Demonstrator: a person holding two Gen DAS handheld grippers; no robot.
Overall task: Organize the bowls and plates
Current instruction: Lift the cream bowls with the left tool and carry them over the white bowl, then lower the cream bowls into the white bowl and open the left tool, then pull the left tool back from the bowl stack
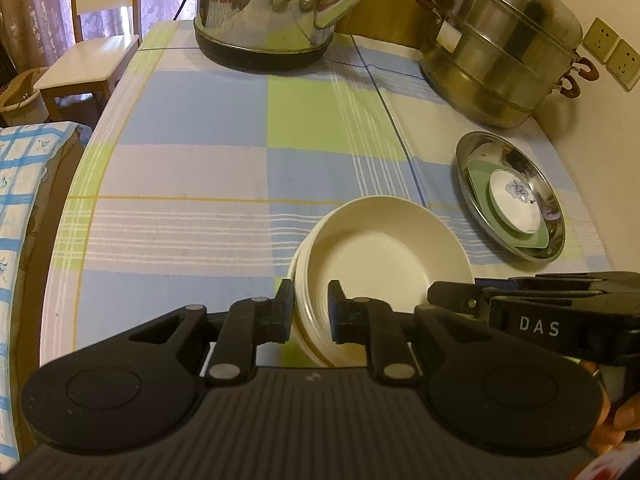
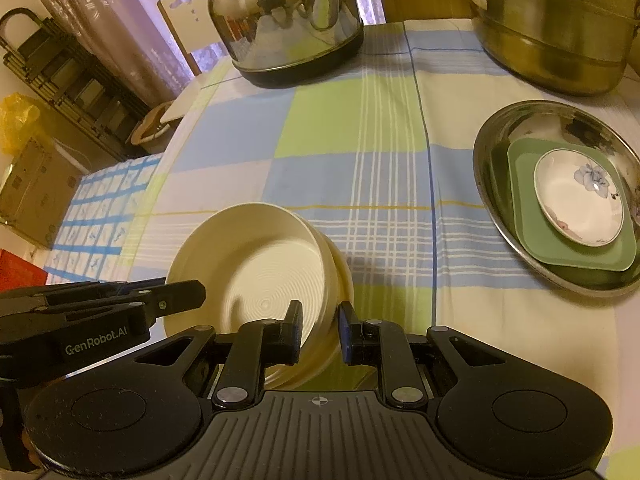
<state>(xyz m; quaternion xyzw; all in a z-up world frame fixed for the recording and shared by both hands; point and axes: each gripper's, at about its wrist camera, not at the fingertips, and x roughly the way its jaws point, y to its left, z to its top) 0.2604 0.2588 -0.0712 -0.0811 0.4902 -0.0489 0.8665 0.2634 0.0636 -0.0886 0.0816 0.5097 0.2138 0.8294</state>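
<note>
Transfer looks to be the step in hand: two nested cream bowls [image 1: 384,252] sit at the near middle of the surface [image 1: 200,180], taken from both sides. The left claw [image 1: 311,314] is nearly closed over the bowls' left wall, one pad outside and one inside, and appears to pinch it. The right claw [image 2: 320,334] grips the opposite wall the same way. The upper bowl sits slightly askew in the lower. Whether the pair rests on the cloth or hangs just above it, I cannot tell.

To the right lies a steel basin [image 1: 472,148] holding a green square plate [image 1: 480,176] with a small flowered dish [image 1: 516,200] on top. My guess is the bowls belong there or beside it. If so, the next move calls for both hands to travel together and level, so the askew bowl does not slip, and for a clean lift over the basin's raised rim.

On the left, the surface's curved edge drops off near a blue-checked cloth [image 1: 24,160] and a chair [image 1: 88,64], so drifting that way is risky. The middle is bare cloth with plenty of room. A kettle [image 1: 264,12] stands well back. A large steamer pot [image 1: 500,52] crowds the far right, close behind the basin, leaving little room there.
</note>
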